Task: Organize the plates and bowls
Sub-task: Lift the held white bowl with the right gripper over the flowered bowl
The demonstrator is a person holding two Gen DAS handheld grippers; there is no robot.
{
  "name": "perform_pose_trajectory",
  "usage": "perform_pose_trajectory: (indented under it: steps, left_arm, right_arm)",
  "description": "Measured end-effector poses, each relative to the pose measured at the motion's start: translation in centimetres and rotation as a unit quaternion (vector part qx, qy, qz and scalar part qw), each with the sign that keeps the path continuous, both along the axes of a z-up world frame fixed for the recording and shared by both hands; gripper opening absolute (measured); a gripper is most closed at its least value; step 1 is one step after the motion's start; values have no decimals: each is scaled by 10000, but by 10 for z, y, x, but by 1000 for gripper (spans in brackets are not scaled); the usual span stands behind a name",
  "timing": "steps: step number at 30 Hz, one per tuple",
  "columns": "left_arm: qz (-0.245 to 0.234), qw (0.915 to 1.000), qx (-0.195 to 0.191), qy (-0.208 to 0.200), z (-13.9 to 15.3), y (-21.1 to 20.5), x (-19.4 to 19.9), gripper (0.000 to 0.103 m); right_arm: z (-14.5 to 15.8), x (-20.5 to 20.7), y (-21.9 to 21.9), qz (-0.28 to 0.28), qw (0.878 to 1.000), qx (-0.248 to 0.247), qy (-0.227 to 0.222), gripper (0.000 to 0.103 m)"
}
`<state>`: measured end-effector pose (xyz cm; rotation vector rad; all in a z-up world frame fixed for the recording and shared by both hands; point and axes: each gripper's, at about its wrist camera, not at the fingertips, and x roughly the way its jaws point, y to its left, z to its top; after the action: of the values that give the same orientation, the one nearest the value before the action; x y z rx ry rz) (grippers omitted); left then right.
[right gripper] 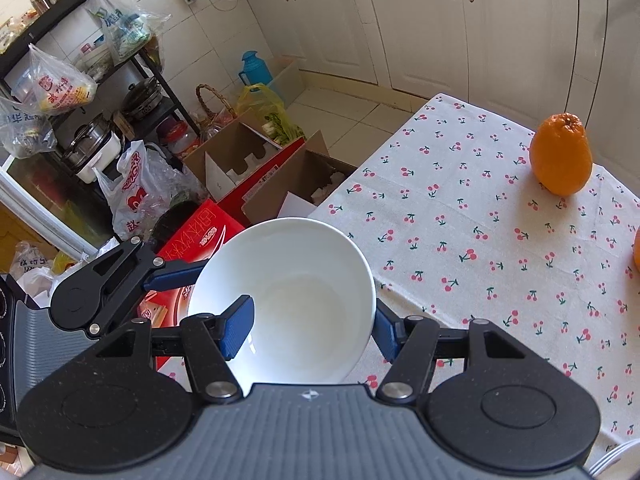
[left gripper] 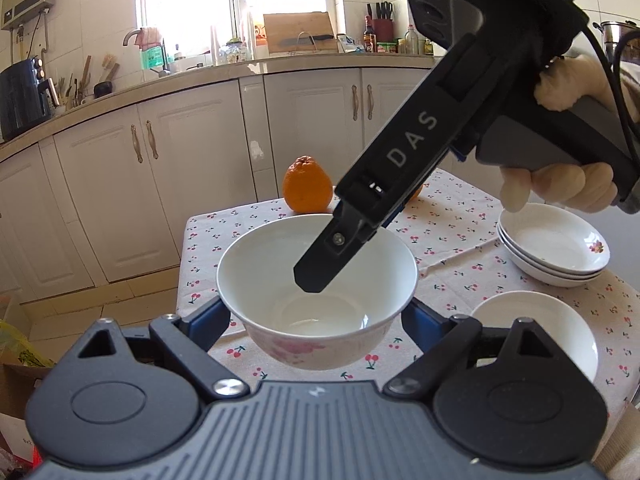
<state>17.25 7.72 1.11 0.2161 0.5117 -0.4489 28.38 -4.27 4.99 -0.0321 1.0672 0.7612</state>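
Step in hand: carrying — white bowl (left gripper: 316, 292) held clear above the cherry-print tablecloth (left gripper: 448, 240), left gripper (left gripper: 316, 320) clamped across its outside, right gripper (right gripper: 308, 332) pinching the rim wall. Bowl empty. Next, likely: nest it in the second empty bowl (left gripper: 536, 328) beside the empty stacked dishes (left gripper: 556, 248) — needs level descent.

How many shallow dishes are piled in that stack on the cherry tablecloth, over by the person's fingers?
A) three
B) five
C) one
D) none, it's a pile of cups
A: the left wrist view shows the stack of shallow dishes with three white rims layered one under another, resting on the tablecloth.
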Motion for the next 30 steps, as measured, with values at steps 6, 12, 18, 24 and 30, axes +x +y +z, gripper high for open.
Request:
perform_pose_trajectory:
  steps: [6, 12, 18, 24, 30]
  left_arm:
    - [-25, 10000, -3, -27, 8, -7, -26, 92]
    - [-38, 10000, 4, -2, 10, -13, -48, 92]
    - [-80, 10000, -9, 37, 10, -16, -63, 92]
    - [-140, 9998, -23, 108, 9, -18, -71, 92]
    - [-295, 9995, -3, 137, 7, -27, -81, 92]
  right_arm:
    - [5, -29, -10, 34, 10000, 55, -68, 68]
    - [6, -53, -17, 88, 9999, 85, -84, 68]
    - [5, -73, -23, 103, 9999, 81, -99, 68]
    - [2, -89, -31, 77, 9998, 129, -93, 68]
    - [-1, -100, -42, -6, 9999, 117, -87, 69]
